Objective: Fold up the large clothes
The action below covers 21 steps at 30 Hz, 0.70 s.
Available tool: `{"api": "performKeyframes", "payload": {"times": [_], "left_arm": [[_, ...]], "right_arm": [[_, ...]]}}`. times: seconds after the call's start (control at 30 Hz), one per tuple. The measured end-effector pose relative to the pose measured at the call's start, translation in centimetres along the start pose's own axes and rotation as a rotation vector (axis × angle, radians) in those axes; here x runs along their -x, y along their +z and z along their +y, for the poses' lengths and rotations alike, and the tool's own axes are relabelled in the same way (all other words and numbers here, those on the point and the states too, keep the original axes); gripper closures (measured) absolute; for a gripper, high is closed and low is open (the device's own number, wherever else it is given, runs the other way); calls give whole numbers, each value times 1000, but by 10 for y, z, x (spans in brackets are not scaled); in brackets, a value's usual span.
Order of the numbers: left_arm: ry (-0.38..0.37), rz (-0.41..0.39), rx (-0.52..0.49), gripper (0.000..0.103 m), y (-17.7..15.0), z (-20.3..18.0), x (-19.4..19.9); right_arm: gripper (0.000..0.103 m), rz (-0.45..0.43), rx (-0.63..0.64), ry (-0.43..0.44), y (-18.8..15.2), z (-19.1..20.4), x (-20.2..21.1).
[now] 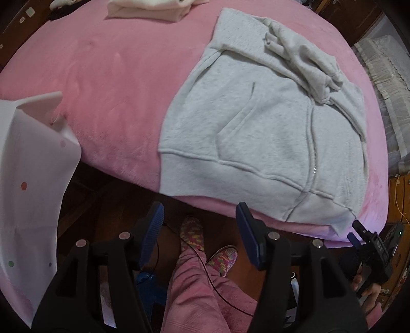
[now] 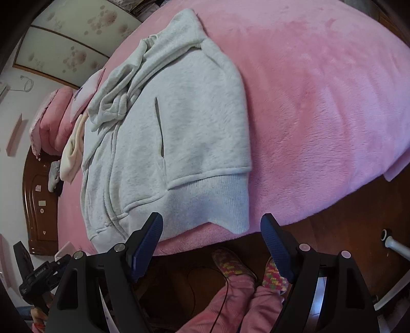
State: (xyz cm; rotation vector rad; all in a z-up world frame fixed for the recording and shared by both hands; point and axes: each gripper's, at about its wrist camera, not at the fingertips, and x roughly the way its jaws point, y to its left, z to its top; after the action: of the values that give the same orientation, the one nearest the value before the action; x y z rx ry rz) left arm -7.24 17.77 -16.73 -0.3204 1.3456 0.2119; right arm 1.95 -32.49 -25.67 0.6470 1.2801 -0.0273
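A light grey zip hoodie (image 1: 256, 128) lies flat on the pink bed (image 1: 102, 76), front up, sleeves folded in, hood bunched at the far end. Its ribbed hem hangs at the bed's near edge. My left gripper (image 1: 200, 222) is open and empty, held below the bed edge just short of the hem. In the right wrist view the hoodie (image 2: 179, 128) fills the left-centre, and my right gripper (image 2: 211, 235) is open and empty just under the hem corner (image 2: 238, 225). The right gripper also shows in the left wrist view (image 1: 358, 230) at the hem's other corner.
A folded cream garment (image 1: 151, 10) lies at the bed's far side. A white plastic piece (image 1: 33, 166) stands at the left. Pink pillows (image 2: 53, 115) and a wooden headboard (image 2: 38, 205) are beyond the hoodie. The person's pink trousers and knitted slippers (image 1: 192, 235) stand on the dark floor.
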Motion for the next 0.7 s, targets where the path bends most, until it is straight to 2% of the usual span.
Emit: {"api": "performKeyframes", "payload": {"times": [0.1, 0.17, 0.2, 0.27, 0.3, 0.33, 0.37, 0.4, 0.47, 0.6, 0.7], "left_arm": [[-35, 6, 36, 39, -1, 12, -7], [-62, 5, 52, 37, 2, 19, -15], [-71, -1, 60, 37, 4, 23, -20], [-101, -14, 82, 37, 7, 32, -31], [-117, -9, 96, 37, 9, 37, -37], [-133, -1, 114, 37, 12, 43, -45], [-140, 3, 131, 37, 14, 48, -50], [-143, 3, 156, 37, 16, 55, -56], [-165, 5, 176, 37, 20, 64, -66], [-176, 30, 146, 37, 28, 72, -85], [-197, 91, 128, 36, 33, 75, -107]], "right_arm": [[23, 36, 0, -30, 11, 0, -27], [28, 50, -16, -21, 17, -3, -40], [37, 58, -31, -15, 19, -4, -45], [45, 80, -69, -11, 22, -8, -52], [54, 86, -74, -9, 22, -7, -53], [67, 90, -75, 2, 22, -7, -53], [75, 84, -69, 13, 22, -6, -50], [90, 77, -68, 14, 22, -5, -48], [92, 86, -112, 19, 20, -5, -42], [94, 87, -190, 35, 20, 1, -21], [94, 85, -168, 21, 25, 9, -4]]}}
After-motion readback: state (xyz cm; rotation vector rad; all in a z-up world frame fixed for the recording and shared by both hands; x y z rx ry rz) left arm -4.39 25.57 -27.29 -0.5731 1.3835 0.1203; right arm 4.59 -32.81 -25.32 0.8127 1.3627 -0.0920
